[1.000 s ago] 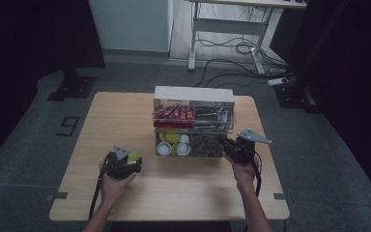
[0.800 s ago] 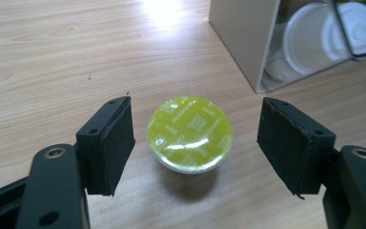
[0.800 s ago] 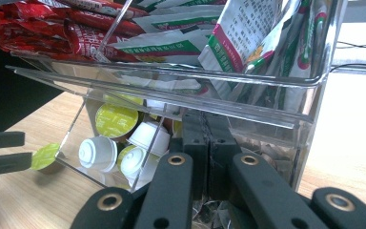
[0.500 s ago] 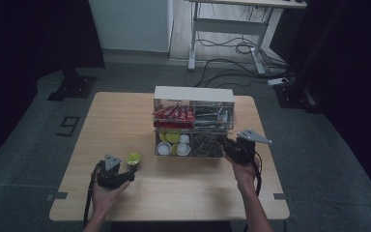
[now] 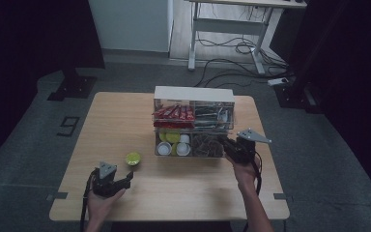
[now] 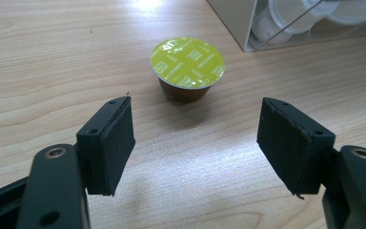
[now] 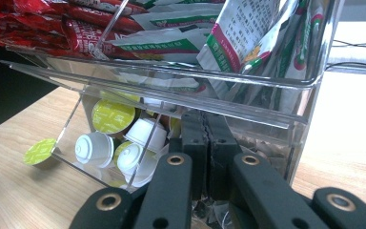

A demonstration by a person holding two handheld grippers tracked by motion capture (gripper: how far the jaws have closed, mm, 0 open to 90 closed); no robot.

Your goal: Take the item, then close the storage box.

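A green-lidded coffee capsule [image 5: 133,158] [image 6: 187,67] stands alone on the wooden table [image 5: 121,121], left of a clear two-tier organizer [image 5: 193,96]. My left gripper [image 5: 127,180] [image 6: 198,143] is open just behind the capsule, both jaws wide apart with nothing between them. My right gripper [image 5: 229,146] [image 7: 206,143] is shut, its jaws pressed together against the organizer's clear lower front at the right end; I cannot tell whether they pinch an edge. The lone capsule [image 7: 39,151] lies far left in the right gripper view.
The organizer's lower tier holds white and green capsules [image 7: 100,143] [image 5: 171,144]; the upper tier holds red sachets [image 5: 174,114] [image 7: 24,24] and green-and-white packets [image 7: 248,38]. Bare tabletop [image 5: 183,188] lies in front of it.
The left gripper let go of the green capsule, which now stands on the table, and drew back toward the person. The right gripper has stayed put.
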